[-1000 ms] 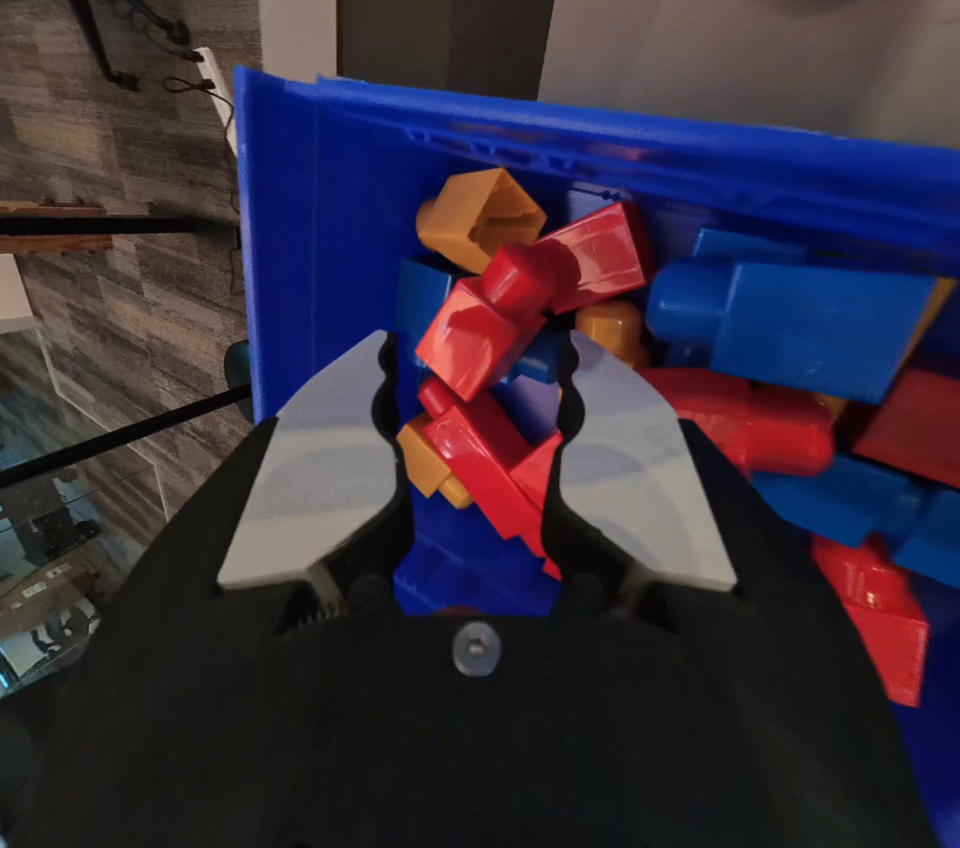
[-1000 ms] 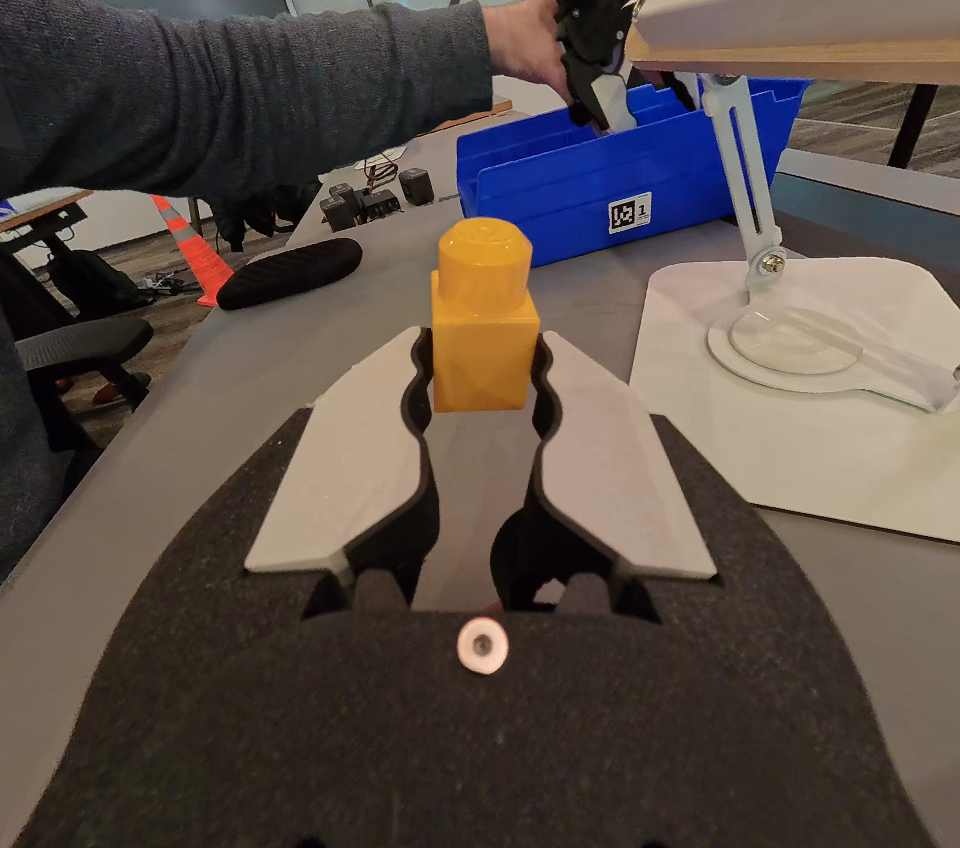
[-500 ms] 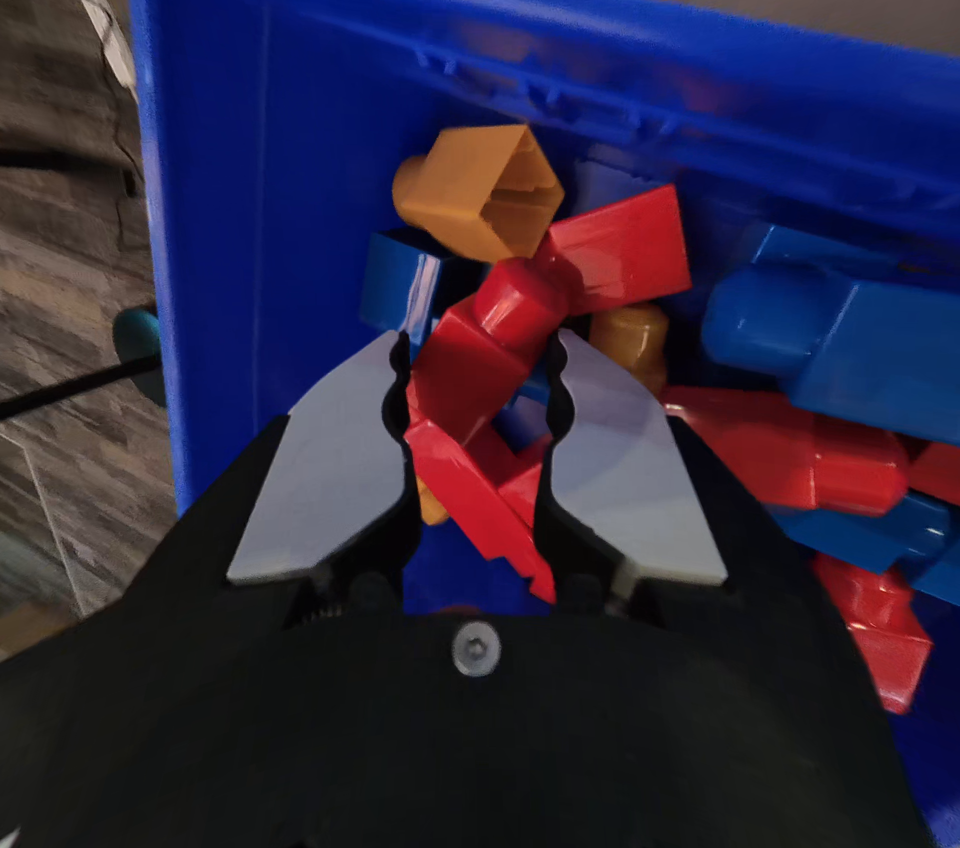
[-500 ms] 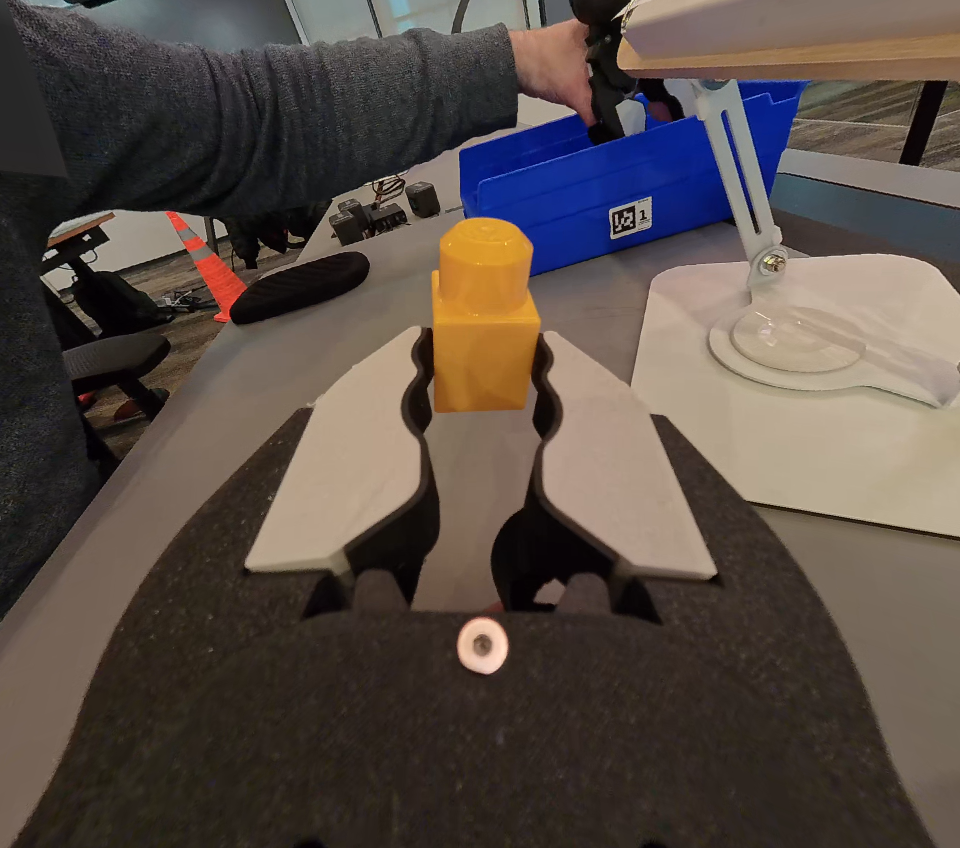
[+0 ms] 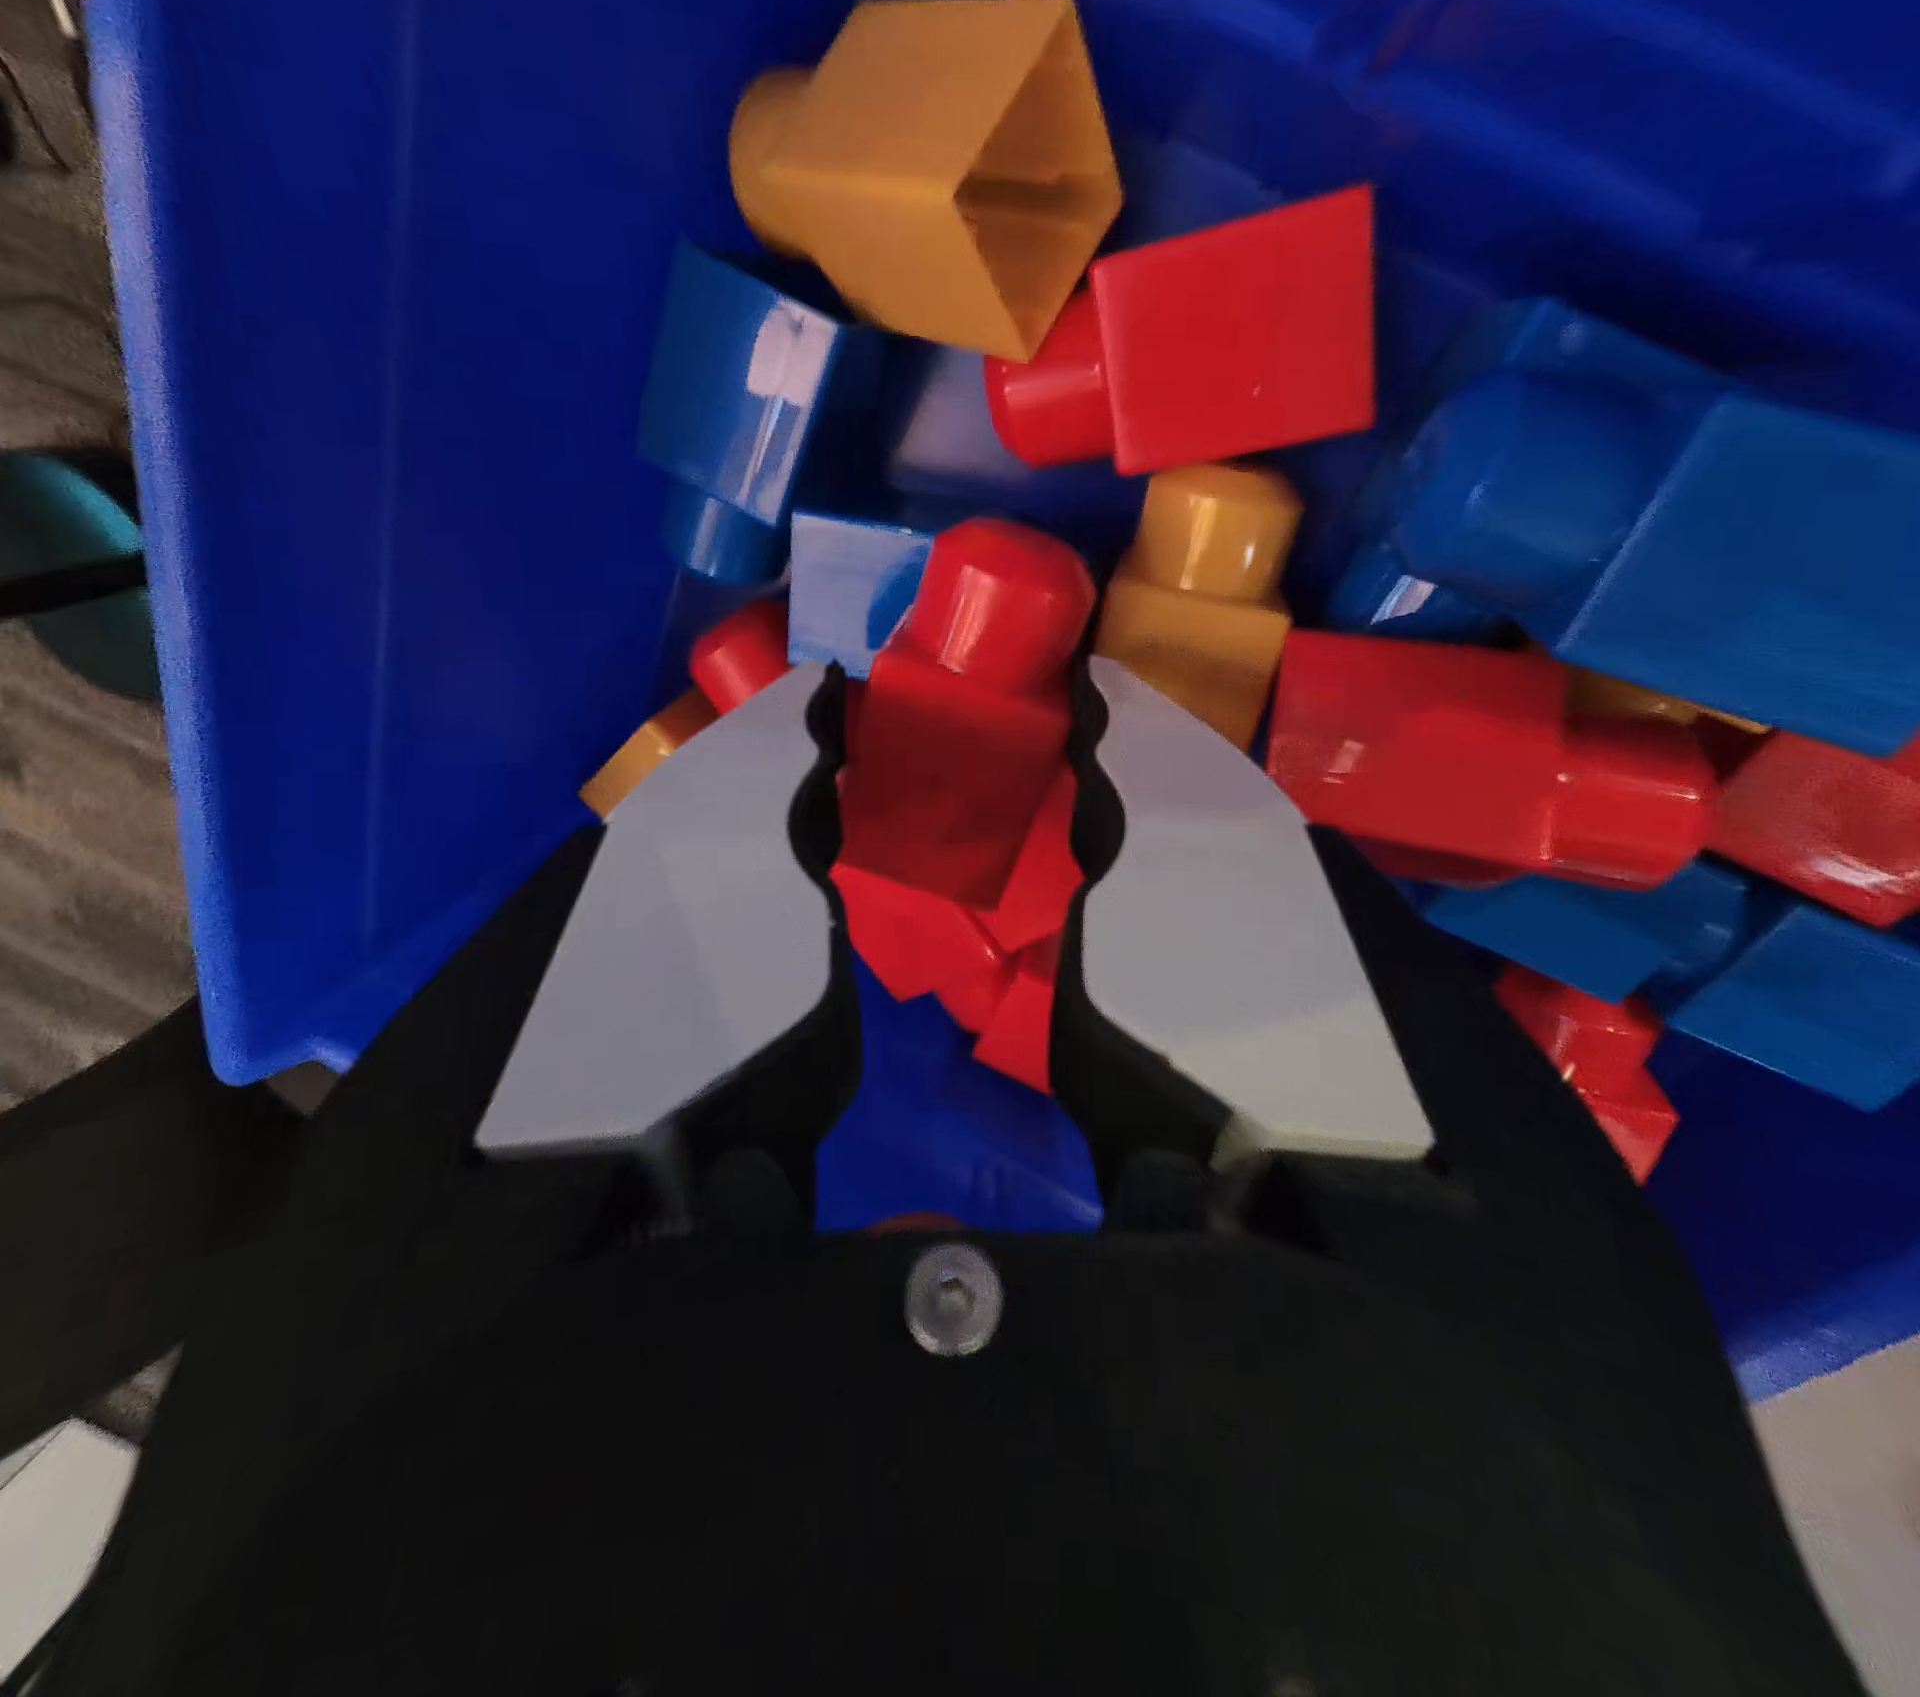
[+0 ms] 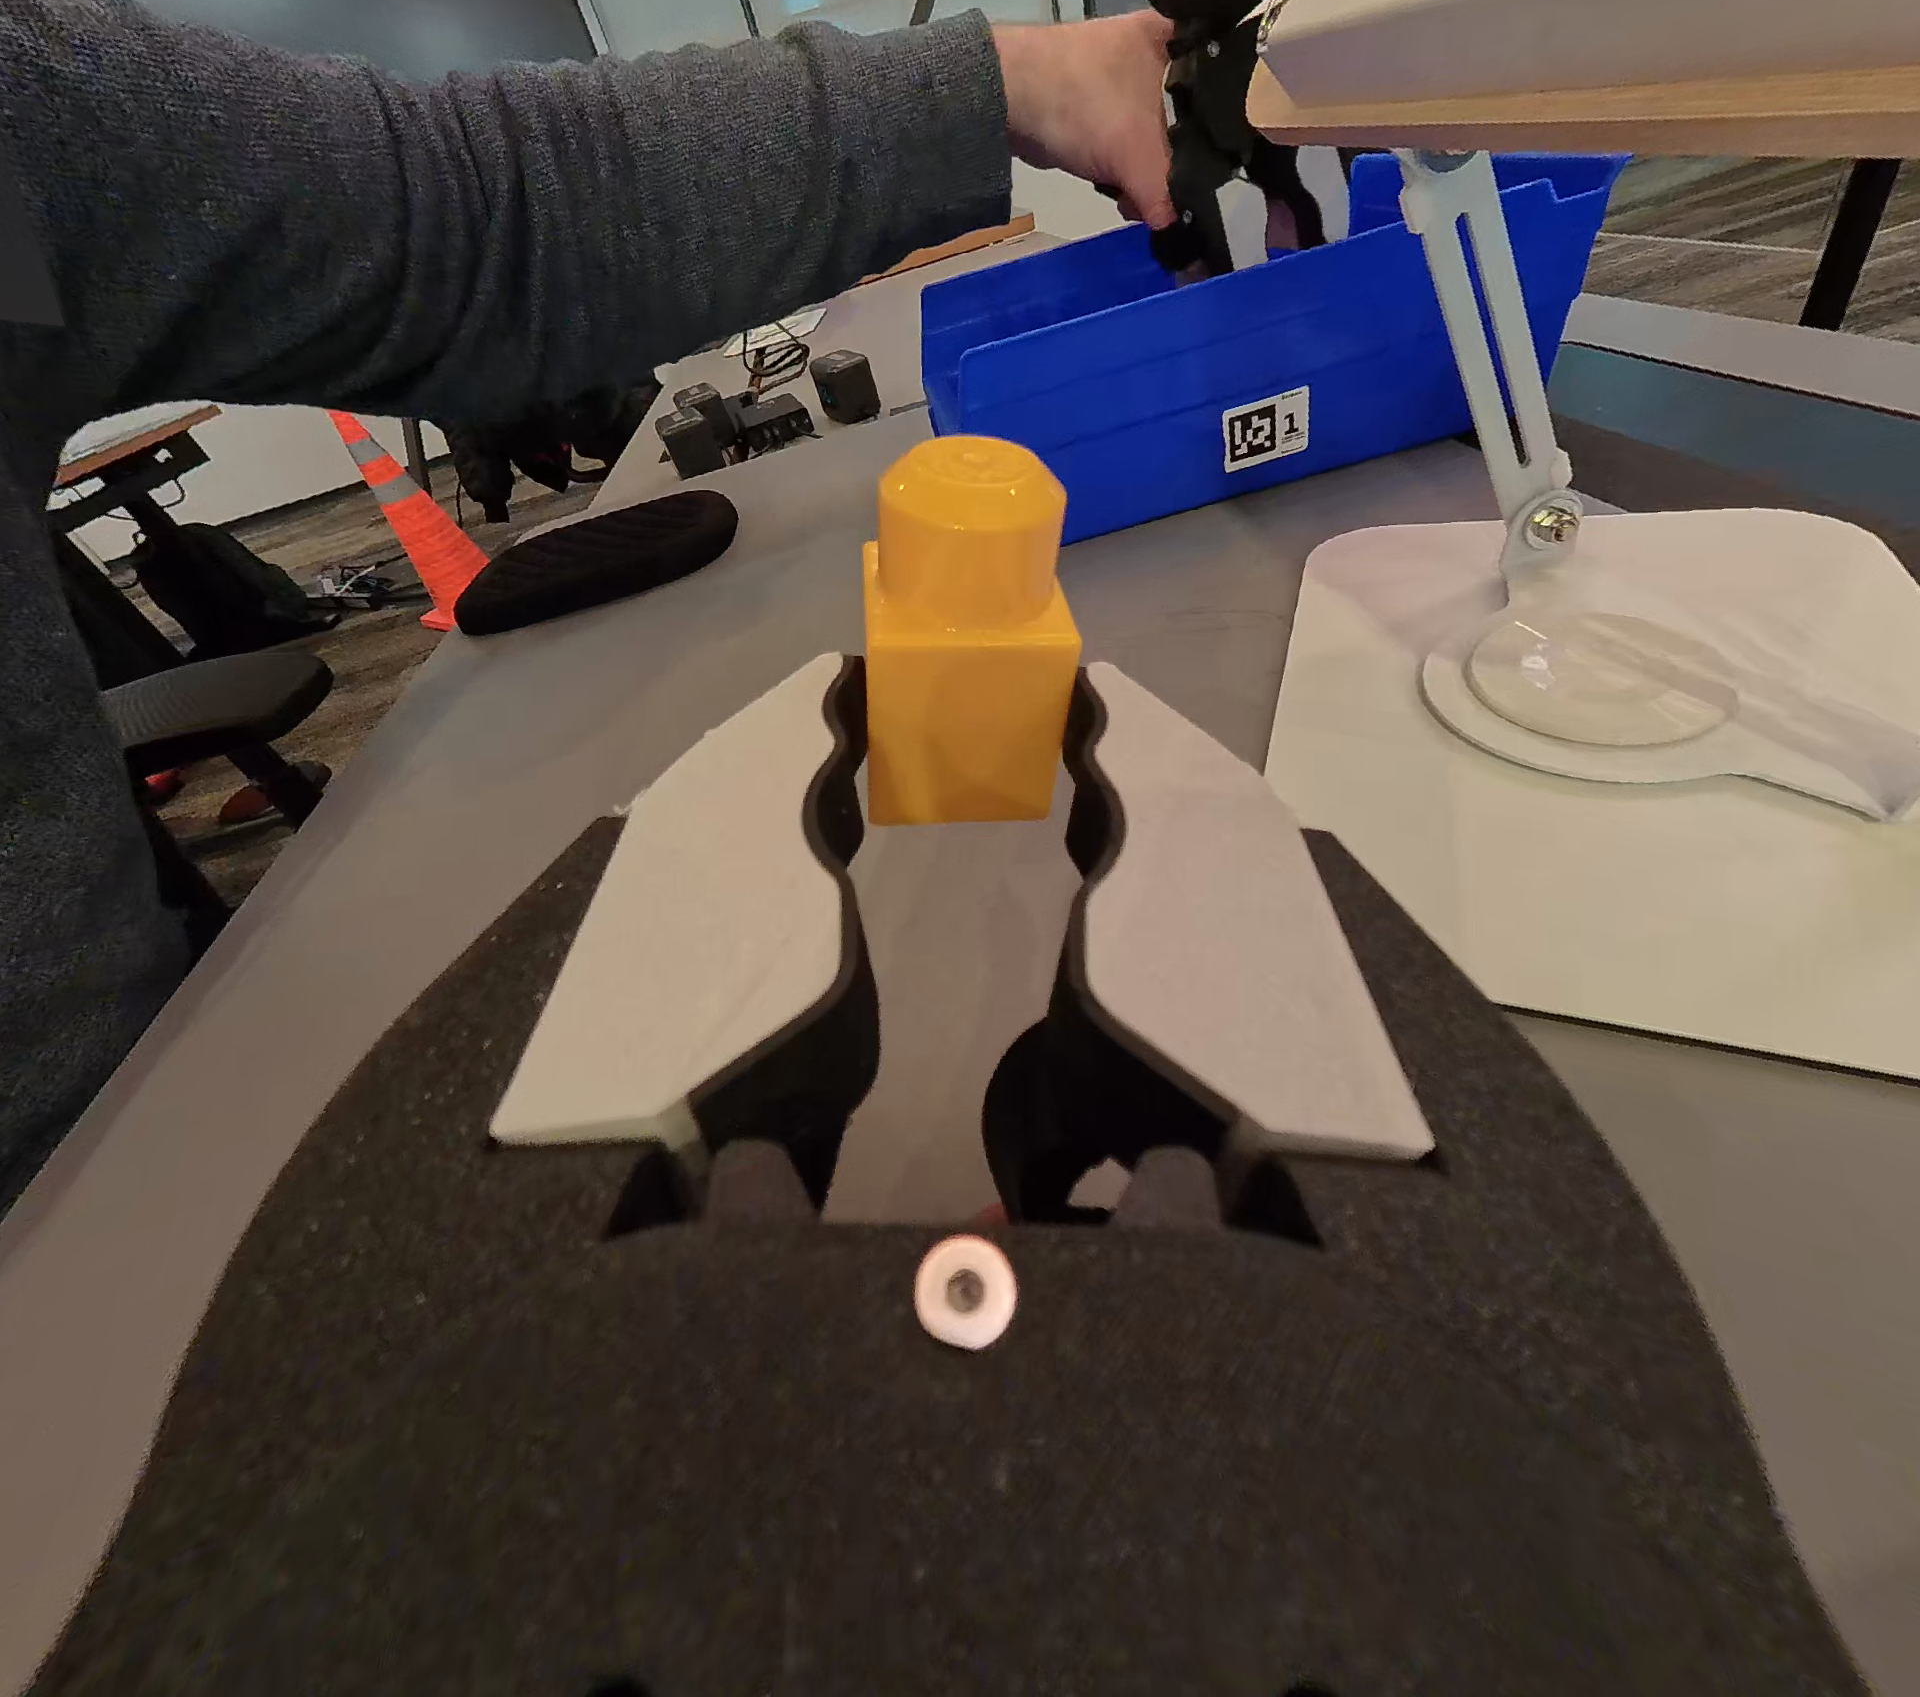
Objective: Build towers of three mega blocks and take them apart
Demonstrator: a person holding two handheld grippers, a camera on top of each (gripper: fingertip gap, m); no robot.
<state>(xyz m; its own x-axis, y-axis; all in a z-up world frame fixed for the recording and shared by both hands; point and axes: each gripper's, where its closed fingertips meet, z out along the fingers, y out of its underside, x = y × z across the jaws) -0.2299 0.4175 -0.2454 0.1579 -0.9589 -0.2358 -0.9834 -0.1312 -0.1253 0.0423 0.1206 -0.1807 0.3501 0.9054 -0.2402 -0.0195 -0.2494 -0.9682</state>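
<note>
On the left, the left gripper reaches down into a big blue plastic bin full of toy blocks. Its two grey fingers press on both sides of a shiny red plastic block with one round knob. The knob points away from the camera. Around it lie more blocks in a messy pile. A yellow plastic block with its hollow bottom showing sits at the far end. A second red block lies just beside it. A big blue block lies on the right side of the pile.

In the right wrist view, a grey knitted sleeve stretches across to the bin. A black padded rest lies on the grey table. The right gripper holds a yellow plastic block with a round knob on top. The block stands upright, squeezed between the fingertips, and it looks to sit on the table. Farther right, a white stand rises from a white mat.
</note>
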